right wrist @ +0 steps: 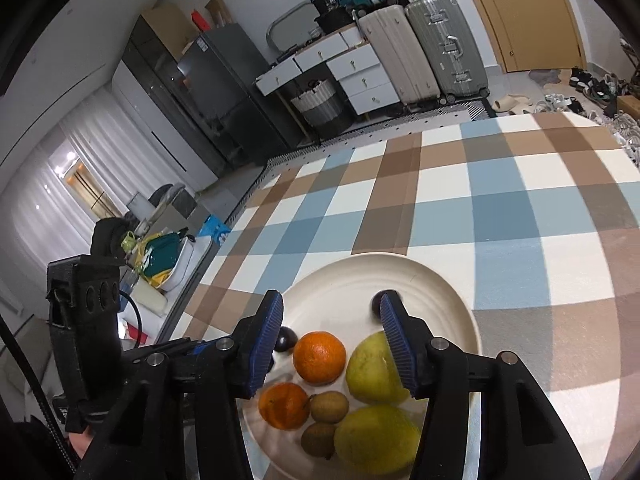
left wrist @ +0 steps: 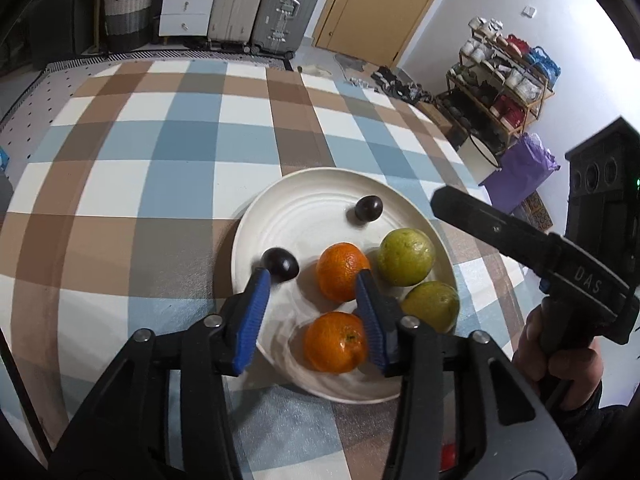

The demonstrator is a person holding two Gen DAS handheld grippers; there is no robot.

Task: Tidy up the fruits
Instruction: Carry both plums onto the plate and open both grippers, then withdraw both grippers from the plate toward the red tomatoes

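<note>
A white plate (left wrist: 304, 196) sits on a desk (left wrist: 168, 144) covered in a blue, brown and cream check cloth, loaded with fruit. In the left wrist view, two oranges (left wrist: 343, 271) lie one behind the other near the plate's middle, two green fruits (left wrist: 407, 256) sit at its right side, one dark plum (left wrist: 369, 209) rests alone toward the far rim and a second plum (left wrist: 281, 264) lies at the left. The left gripper (left wrist: 312, 284) hangs low over the plate with its blue-padded fingers (left wrist: 256, 312) spread apart, holding nothing; the left finger's tip is just beside the nearer plum and the right finger overlaps the oranges. The right gripper (right wrist: 331, 312), seen from its own camera, is also over the plate with its fingers (right wrist: 266, 340) wide apart and empty, one to each side of the far orange and a green fruit. That view also shows two small brown kiwis (right wrist: 329, 407) tucked between the oranges and the green fruits. Suitcases (left wrist: 264, 4) and a white set of drawers (left wrist: 184, 4) stand against the far wall.
</note>
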